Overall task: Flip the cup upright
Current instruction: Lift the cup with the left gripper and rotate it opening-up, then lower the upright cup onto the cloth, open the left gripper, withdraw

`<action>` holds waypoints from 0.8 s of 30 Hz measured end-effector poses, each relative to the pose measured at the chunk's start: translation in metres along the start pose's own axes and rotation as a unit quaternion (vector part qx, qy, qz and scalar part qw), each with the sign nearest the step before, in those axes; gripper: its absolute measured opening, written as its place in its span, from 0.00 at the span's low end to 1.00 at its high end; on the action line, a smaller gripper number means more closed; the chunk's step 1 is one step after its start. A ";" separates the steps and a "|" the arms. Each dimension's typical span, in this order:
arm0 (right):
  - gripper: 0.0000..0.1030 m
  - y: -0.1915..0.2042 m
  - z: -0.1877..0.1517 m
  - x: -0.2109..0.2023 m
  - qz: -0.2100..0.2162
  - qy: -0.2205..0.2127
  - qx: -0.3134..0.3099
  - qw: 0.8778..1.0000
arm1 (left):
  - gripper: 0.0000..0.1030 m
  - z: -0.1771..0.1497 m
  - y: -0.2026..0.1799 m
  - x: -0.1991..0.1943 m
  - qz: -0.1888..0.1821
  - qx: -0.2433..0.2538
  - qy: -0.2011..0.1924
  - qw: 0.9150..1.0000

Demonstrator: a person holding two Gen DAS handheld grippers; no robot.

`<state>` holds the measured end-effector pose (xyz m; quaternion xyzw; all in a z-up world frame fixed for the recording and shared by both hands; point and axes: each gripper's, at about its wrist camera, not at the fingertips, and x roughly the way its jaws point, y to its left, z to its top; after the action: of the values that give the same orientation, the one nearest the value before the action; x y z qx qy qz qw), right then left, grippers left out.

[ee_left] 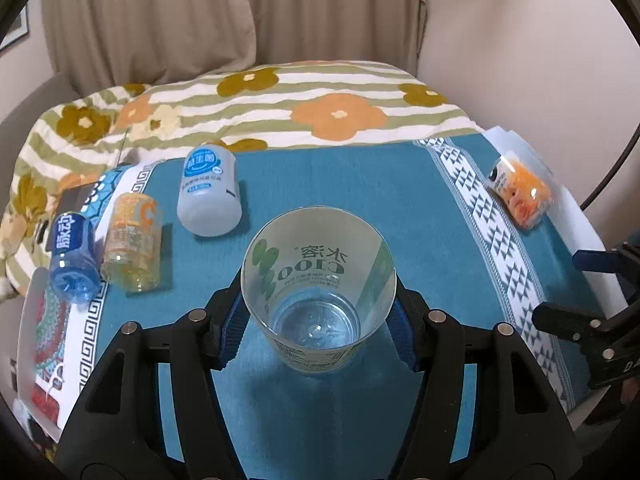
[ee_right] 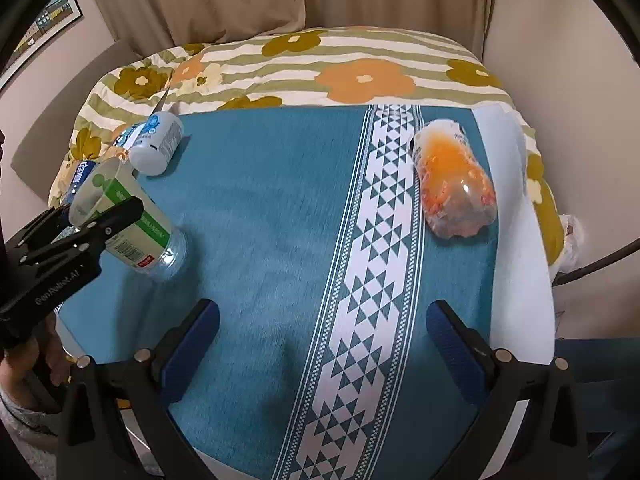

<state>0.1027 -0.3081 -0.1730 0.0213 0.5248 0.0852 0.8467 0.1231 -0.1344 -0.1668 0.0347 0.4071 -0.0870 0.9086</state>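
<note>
A left gripper (ee_left: pixel 318 322) with blue ribbed pads is clamping a clear plastic cup cut from a bottle, printed with green spots and dark lettering (ee_left: pixel 318 280), its jaws pressing the cup's walls from both sides. In the right wrist view the same cup (ee_right: pixel 132 220) is sitting tilted, its open mouth pointing up and away from the centre of the surface, its clear moulded base resting on or just above the teal cloth with a white geometric band (ee_right: pixel 260 220) covering the desk; contact cannot be judged from either view. The right gripper (ee_right: pixel 322 344) is hovering over the cloth with its jaws spread wide and nothing between them, well apart from the cup. A white cut bottle with a blue label (ee_left: pixel 210 194) is lying on its side just beyond the cup, while a yellow-orange clear cut bottle (ee_left: pixel 132 244) and a blue clear cut bottle with white characters (ee_left: pixel 74 256) are lying side by side near the cloth's left edge. On the far right, an orange-patterned clear cut bottle (ee_right: pixel 454 178) is lying on its side beside the white band. Behind the desk, a quilt with green stripes and orange flowers (ee_left: pixel 320 108) is spreading across the background beneath beige curtains (ee_left: pixel 240 12).
</note>
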 end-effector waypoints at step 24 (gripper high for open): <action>1.00 0.009 -0.002 -0.026 -0.014 -0.032 0.034 0.999 | 1.00 0.010 0.023 -0.024 -0.031 -0.033 0.021 0.999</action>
<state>0.0886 -0.3037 -0.1502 0.0449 0.5003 0.0546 0.8630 0.1190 -0.1103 -0.1417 -0.0064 0.4297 -0.1004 0.8973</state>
